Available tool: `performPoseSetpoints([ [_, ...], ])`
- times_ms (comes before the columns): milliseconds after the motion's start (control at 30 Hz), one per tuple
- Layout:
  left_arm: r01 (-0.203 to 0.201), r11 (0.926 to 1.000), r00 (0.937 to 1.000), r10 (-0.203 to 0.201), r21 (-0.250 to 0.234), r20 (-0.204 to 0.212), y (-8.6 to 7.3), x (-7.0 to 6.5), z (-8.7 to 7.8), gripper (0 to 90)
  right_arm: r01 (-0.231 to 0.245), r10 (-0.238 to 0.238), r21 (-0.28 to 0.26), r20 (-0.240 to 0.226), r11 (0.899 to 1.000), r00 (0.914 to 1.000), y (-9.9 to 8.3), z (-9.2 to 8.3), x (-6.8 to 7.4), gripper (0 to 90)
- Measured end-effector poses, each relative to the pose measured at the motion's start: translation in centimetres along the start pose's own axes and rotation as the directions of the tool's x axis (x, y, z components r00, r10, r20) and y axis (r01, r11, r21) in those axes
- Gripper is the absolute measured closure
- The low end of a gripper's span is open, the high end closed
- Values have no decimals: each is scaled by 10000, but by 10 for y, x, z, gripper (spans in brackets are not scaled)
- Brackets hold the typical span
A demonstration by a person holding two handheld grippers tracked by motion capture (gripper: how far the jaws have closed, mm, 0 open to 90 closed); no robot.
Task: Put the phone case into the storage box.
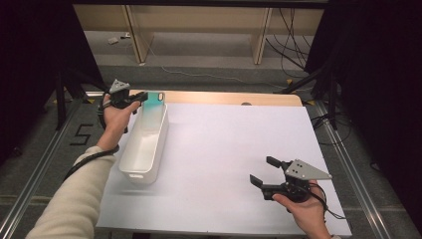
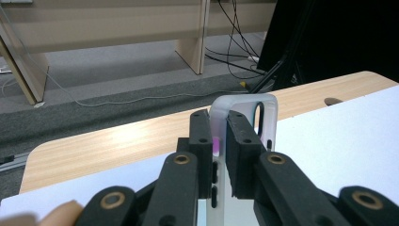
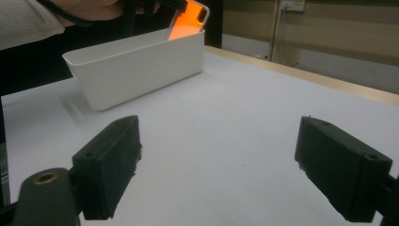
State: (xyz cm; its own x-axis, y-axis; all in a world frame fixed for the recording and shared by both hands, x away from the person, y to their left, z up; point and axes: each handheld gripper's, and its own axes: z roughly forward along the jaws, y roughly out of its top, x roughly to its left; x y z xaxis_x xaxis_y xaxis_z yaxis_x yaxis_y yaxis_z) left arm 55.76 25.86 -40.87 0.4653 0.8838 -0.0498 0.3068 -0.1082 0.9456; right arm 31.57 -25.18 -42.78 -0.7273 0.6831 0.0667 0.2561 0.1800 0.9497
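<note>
Over the bin's far end, high view: the left gripper [image 1: 130,97] is pinching a phone case [image 1: 153,97] above the white bin [image 1: 144,144] at eleven o'clock; the bin's long axis is running toward twelve.
Left gripper view: the jaws are clamping narrowly on the translucent case's edge, its camera slot [image 2: 260,115] poking out at twelve.
Right gripper view: the right gripper [image 3: 226,174] is hovering with jaws wide and empty; the case is glowing orange at eleven, far off, so the left hand is nearer.

White table sheet [image 1: 224,164], wooden bench legs [image 1: 137,35], floor cables [image 1: 291,45]
</note>
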Motion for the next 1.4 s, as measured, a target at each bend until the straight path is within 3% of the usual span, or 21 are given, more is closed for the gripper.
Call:
performPoseSetpoints([
  [433, -27, 10000, 10000, 27, 80, 21, -2, 1, 0, 811, -151, 149, -99, -175, 9998, 9997, -1, 2, 1, 162],
  [467, 32, 9999, 10000, -32, 99, 8, -2, 1, 0, 810, 65, -67, -219, -66, 9997, 10000, -1, 2, 0, 161],
  [533, 19, 9999, 10000, -19, 107, 8, -3, 1, 0, 809, -154, 154, -43, -161, 9999, 9998, -1, 2, 1, 161],
  [600, -14, 9999, 10000, 14, 139, -4, -3, 1, 0, 808, 200, -200, -65, 17, 9998, 9998, -1, 1, -1, 162],
  [700, -94, 9998, 10000, 94, 202, 7, -5, 1, 0, 807, -103, 101, -114, -168, 9999, 9998, -1, 3, 1, 161],
  [933, -111, 9994, 9999, 112, 321, -28, -8, 3, 1, 804, -5, 5, 49, -54, 10000, 10000, -1, 1, 0, 162],
  [1000, 44, 9995, 10000, -43, 300, -43, -10, 3, 1, 803, -29, 29, 45, -40, 10000, 10000, -1, 2, 0, 162],
  [1400, -229, 9989, 9997, 232, 407, -74, -9, 5, 2, 798, -6, 7, 87, -90, 10000, 10000, -1, 2, 0, 161],
])
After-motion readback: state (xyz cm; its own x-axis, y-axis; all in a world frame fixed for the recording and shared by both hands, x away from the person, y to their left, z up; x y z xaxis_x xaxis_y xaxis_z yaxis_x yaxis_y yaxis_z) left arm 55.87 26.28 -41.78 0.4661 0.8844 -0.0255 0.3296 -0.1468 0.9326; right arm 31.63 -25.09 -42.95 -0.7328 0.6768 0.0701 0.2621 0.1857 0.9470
